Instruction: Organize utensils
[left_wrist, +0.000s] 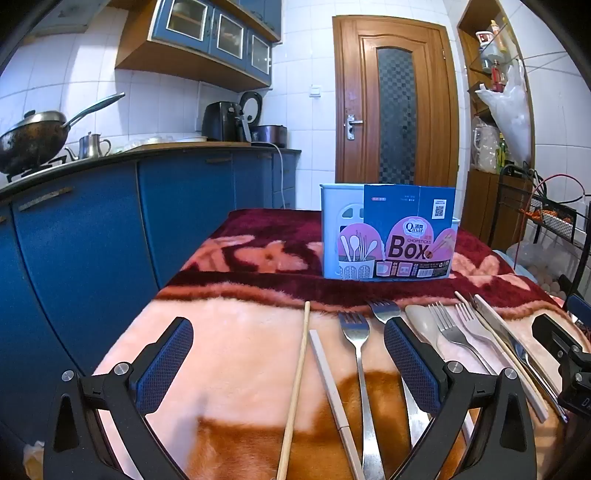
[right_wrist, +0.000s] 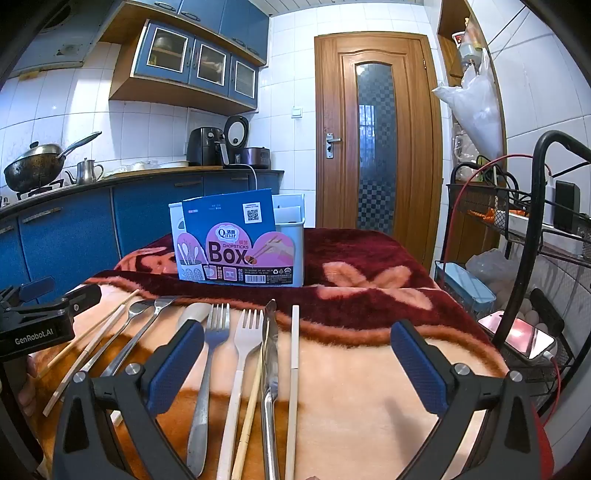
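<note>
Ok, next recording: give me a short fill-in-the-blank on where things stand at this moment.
1. Both the left gripper and the right gripper are ____ and hold nothing.
2. The utensils lie on a pink and dark red ____.
3. The chopsticks box stands ____ the row of utensils.
4. The door in the background is ____.

Missing words: open; blanket; behind; closed

My right hand-held gripper (right_wrist: 297, 365) hangs wide open and empty over forks, chopsticks and a knife (right_wrist: 270, 354) laid in a row on the blanket-covered tabletop (right_wrist: 369, 387). Beyond them stands the chopsticks box (right_wrist: 236, 243), upright.
</note>
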